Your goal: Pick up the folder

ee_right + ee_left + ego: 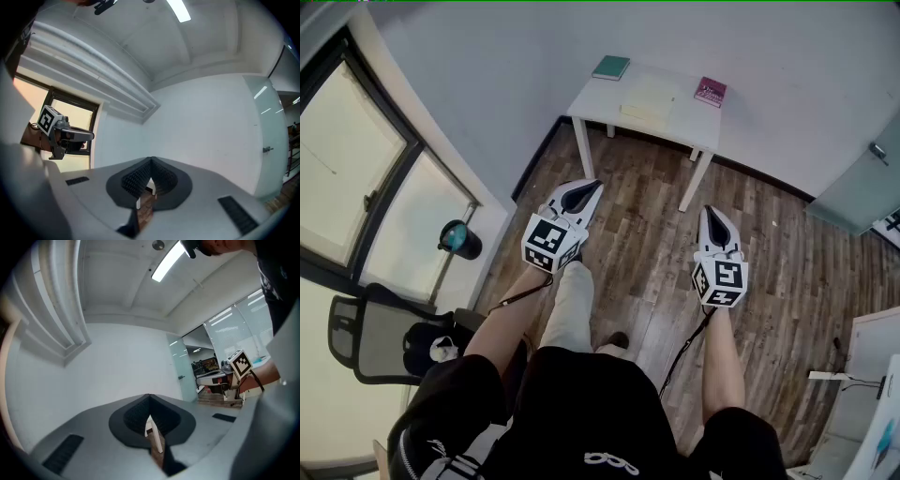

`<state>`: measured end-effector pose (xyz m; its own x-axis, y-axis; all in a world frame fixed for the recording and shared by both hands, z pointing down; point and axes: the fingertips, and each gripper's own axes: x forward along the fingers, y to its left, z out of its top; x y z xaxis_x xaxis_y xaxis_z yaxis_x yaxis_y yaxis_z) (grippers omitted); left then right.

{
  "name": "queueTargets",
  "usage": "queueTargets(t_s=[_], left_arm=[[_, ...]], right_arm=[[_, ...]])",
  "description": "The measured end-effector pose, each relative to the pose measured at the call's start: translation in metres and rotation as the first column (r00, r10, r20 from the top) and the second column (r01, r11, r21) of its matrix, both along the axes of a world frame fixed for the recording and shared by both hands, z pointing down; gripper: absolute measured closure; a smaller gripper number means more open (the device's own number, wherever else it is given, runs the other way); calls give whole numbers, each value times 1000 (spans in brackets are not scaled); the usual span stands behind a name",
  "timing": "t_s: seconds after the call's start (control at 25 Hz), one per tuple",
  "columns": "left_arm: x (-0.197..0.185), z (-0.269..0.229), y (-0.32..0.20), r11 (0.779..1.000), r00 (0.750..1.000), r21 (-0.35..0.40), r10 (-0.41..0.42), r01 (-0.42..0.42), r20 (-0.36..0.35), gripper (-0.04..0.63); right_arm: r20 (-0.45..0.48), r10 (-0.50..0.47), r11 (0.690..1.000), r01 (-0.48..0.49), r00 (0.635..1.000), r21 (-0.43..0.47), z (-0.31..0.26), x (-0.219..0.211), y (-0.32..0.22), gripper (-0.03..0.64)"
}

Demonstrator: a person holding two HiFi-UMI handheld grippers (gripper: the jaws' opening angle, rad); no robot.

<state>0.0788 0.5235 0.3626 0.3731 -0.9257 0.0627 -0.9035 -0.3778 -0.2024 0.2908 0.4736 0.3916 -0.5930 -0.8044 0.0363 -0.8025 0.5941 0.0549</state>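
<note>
A pale yellow folder (647,98) lies flat on a small white table (686,119) against the far wall, between a green book (610,67) and a maroon book (711,91). Both grippers are held level at waist height, well short of the table and pointing toward it. My left gripper (592,185) is shut with nothing in it; its own view shows the closed jaws (149,397) with a white table leg (155,439) behind them. My right gripper (710,212) is also shut and empty (151,161).
Wooden floor (647,244) stretches between me and the table. A large window (356,169) and a black office chair (366,337) are at the left, with a teal round object (459,239) on the sill. A glass door (862,178) and white furniture (872,375) stand at the right.
</note>
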Motion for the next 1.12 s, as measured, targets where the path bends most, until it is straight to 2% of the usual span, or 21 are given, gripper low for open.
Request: queueTargets(t_s=[0.28,0.48,1.12], left_arm=[[-28,9,-29,1000,1000,4,-13,13,-12,574],[-53,22,-61,1000,999,-13,-26,26,-29,574],[-123,44,-224,999,999,-51,-1,-2,-50,574]], right_arm=[[16,-15,1000,15,1000,-4,7,-28,-28,594],[-17,-22,1000,21,1000,-8,16,-48,-59,594],[-65,-10,1000,8,998,-30,32,-119,-213,594]])
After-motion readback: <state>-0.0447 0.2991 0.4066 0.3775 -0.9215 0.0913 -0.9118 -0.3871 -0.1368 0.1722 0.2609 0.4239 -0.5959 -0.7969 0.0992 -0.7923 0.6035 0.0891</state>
